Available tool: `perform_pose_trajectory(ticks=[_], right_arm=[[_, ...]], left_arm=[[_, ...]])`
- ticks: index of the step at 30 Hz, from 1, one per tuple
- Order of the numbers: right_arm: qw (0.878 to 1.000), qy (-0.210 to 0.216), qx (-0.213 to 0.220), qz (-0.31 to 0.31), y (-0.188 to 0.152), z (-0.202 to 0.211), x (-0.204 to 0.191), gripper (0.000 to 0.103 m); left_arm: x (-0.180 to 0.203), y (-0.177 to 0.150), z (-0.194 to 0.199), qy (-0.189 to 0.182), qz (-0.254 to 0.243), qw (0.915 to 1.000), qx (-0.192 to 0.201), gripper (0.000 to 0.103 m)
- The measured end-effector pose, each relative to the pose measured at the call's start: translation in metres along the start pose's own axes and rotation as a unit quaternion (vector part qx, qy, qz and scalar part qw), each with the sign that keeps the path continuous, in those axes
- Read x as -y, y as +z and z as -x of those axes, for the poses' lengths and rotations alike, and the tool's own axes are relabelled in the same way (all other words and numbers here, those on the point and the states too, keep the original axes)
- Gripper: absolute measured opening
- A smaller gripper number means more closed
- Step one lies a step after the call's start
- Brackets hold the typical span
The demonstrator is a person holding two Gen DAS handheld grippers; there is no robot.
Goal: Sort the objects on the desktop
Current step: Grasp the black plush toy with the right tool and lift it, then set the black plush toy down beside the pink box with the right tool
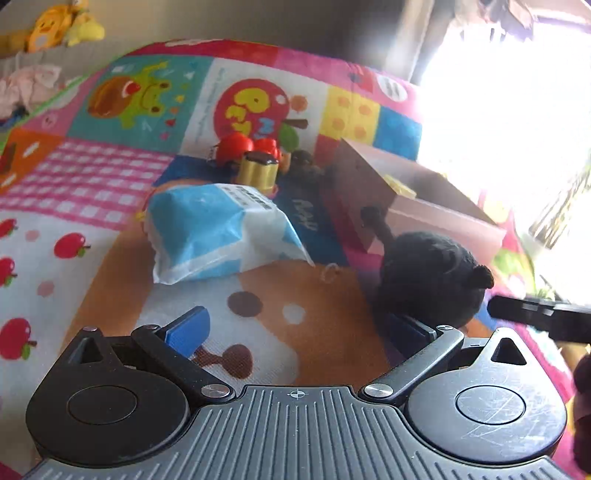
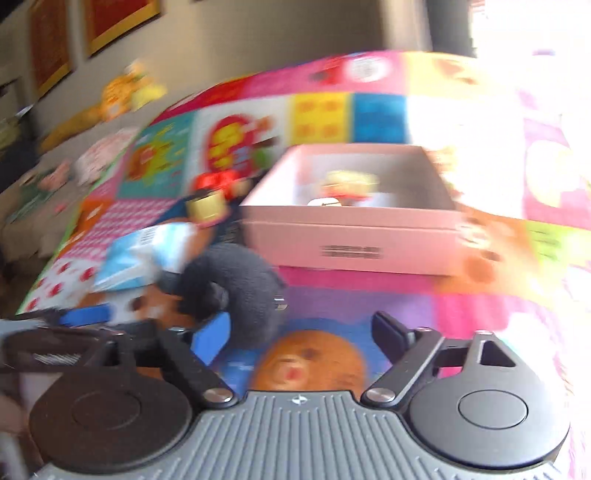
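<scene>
A black plush toy lies on the colourful mat just beyond the right finger of my left gripper, which is open with only mat between its pads. In the blurred right wrist view the same plush toy sits against the left blue finger of my right gripper, whose jaws stand wide open around bare mat. An open pink box stands behind, with small yellow and red items inside. A blue and white packet, a gold cylinder and a red toy lie left of the box.
The other gripper pokes in at the right edge of the left wrist view. Yellow plush toys sit at the far wall. Strong window glare washes out the right side. Framed pictures hang on the wall.
</scene>
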State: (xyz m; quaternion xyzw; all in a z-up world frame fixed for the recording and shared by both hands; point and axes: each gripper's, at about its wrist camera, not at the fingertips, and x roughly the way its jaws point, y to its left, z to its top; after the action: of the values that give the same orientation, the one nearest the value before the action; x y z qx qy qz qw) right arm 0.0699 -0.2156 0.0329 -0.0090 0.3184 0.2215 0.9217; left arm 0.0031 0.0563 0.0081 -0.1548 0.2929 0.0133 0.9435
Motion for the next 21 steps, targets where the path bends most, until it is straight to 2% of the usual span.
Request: perform_pose_trajectory(ticks=[2, 5, 8, 11, 16, 21], right_arm=[[0.999, -0.023, 0.007, -0.039, -0.007, -0.004, 0.015, 0.091], [0.995, -0.027, 0.013, -0.098, -0.008, -0.007, 0.036, 0.097], [0.992, -0.029, 0.022, -0.124, -0.011, -0.006, 0.045, 0.101], [0.989, -0.041, 0.028, -0.137, -0.016, -0.008, 0.05, 0.103], [0.986, -0.046, 0.013, -0.162, -0.017, -0.016, 0.054, 0.103], [0.987, -0.058, 0.009, -0.151, -0.017, -0.019, 0.049, 0.103]], left_arm=[[-0.003, -0.001, 0.003, -0.004, 0.007, 1.0, 0.004, 0.103], [0.0, -0.003, 0.003, 0.0, 0.003, 1.0, 0.003, 0.103], [0.0, -0.003, 0.003, 0.001, 0.003, 1.0, 0.003, 0.103], [-0.002, -0.003, 0.003, -0.004, 0.011, 0.9999, 0.006, 0.103], [-0.007, -0.003, 0.004, -0.012, 0.02, 0.9997, 0.01, 0.103], [-0.011, -0.004, 0.006, -0.018, 0.029, 0.9993, 0.012, 0.103]])
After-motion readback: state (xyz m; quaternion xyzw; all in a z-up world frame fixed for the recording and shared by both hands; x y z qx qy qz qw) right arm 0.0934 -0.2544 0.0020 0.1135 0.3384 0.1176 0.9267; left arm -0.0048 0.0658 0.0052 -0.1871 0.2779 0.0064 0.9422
